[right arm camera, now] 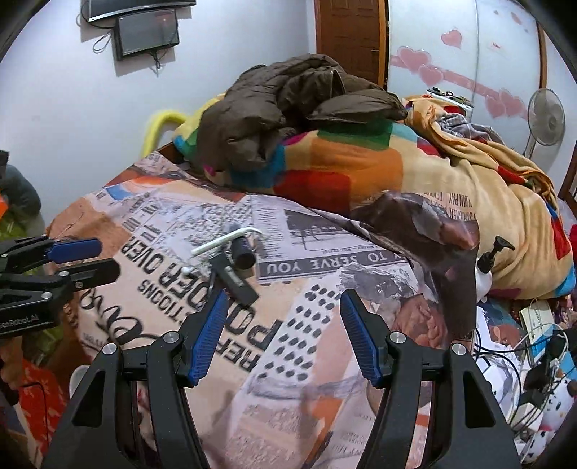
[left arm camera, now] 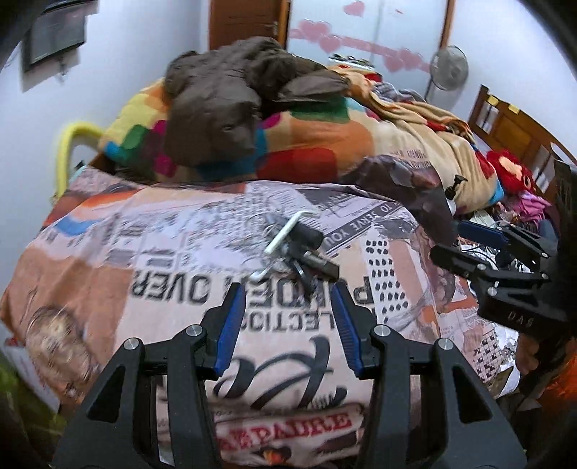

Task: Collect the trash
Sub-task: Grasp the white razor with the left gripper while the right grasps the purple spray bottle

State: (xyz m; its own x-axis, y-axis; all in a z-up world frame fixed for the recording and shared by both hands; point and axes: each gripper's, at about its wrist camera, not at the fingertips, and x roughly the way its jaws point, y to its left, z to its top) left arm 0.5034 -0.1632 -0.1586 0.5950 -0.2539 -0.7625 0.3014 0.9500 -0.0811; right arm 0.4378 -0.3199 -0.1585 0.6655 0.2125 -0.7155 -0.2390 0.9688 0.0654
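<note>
A small heap of odds and ends (left arm camera: 295, 249) lies on the newspaper-print bed cover (left arm camera: 151, 231): a white bent rod (left arm camera: 285, 231), a black cylinder (left arm camera: 311, 235), a dark flat bar and thin wire. My left gripper (left arm camera: 286, 290) hovers just short of the heap, open, with only the cover between its blue pads. In the right wrist view the same heap (right arm camera: 230, 259) sits ahead and to the left of my right gripper (right arm camera: 285, 296), which is open and holds nothing. Each gripper shows in the other's view: the right gripper (left arm camera: 449, 243), the left gripper (right arm camera: 108, 258).
A brown jacket (right arm camera: 288, 104) tops a colourful blanket (right arm camera: 342, 169) behind the heap. A white pump bottle (right arm camera: 485, 267), cables and boxes (right arm camera: 533, 353) crowd the right side. A fan (right arm camera: 546, 117) and wooden headboard (left arm camera: 512, 126) stand at the right; a screen (right arm camera: 146, 30) hangs on the wall.
</note>
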